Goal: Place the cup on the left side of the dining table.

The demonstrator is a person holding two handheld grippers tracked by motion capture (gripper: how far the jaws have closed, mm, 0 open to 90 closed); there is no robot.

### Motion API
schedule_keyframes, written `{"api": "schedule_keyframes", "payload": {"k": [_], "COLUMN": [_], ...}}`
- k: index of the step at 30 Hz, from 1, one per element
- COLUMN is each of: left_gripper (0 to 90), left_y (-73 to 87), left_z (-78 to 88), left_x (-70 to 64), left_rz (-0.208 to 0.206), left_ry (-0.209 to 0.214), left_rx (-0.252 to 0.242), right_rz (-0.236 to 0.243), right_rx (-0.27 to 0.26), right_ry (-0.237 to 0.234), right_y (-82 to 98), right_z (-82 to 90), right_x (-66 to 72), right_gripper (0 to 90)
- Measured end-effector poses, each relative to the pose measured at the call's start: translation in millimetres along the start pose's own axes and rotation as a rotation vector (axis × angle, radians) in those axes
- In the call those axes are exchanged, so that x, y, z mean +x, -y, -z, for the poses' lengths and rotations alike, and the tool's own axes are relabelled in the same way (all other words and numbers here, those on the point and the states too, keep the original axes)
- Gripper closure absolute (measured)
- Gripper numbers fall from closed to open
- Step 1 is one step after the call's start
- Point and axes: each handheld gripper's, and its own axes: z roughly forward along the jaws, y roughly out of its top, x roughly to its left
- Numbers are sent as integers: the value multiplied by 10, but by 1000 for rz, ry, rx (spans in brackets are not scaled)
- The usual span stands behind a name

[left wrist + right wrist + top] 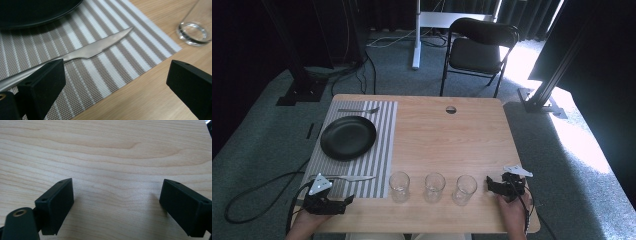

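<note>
A striped placemat [384, 150] lies on the left half of the wooden table [452, 145]. On it sit a black plate [348, 137], a fork [359, 110] at the far edge and a knife [347, 177] at the near edge. Three empty glasses [399, 186] [434, 186] [465, 189] stand in a row near the front. My left gripper [346, 201] rests open at the front left, just short of the knife [100, 46] and the placemat [120, 65]. My right gripper [490, 184] is open over bare wood, right of the third glass.
A black chair [477, 50] stands beyond the table's far edge. A round cable hole [451, 109] is in the tabletop near the back. In the left gripper view the plate rim [30, 12] and the base of the nearest glass [193, 33] lie ahead.
</note>
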Motion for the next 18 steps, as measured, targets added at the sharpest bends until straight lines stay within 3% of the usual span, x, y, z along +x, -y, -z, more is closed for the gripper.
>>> {"api": "schedule_keyframes", "payload": {"k": [4,18], "left_gripper": [27,27], "left_y": [-75,-328], "left_z": [22,128], "left_x": [-69,-252], "left_rz": [-39,-117], "left_ry": [-11,72], "left_rx": [-14,-60], "right_rz": [0,1], "right_rx": [0,0], "right_ry": [0,1], "right_y": [0,0], "right_z": [0,0], "right_x": [0,0], "right_gripper": [116,116]}}
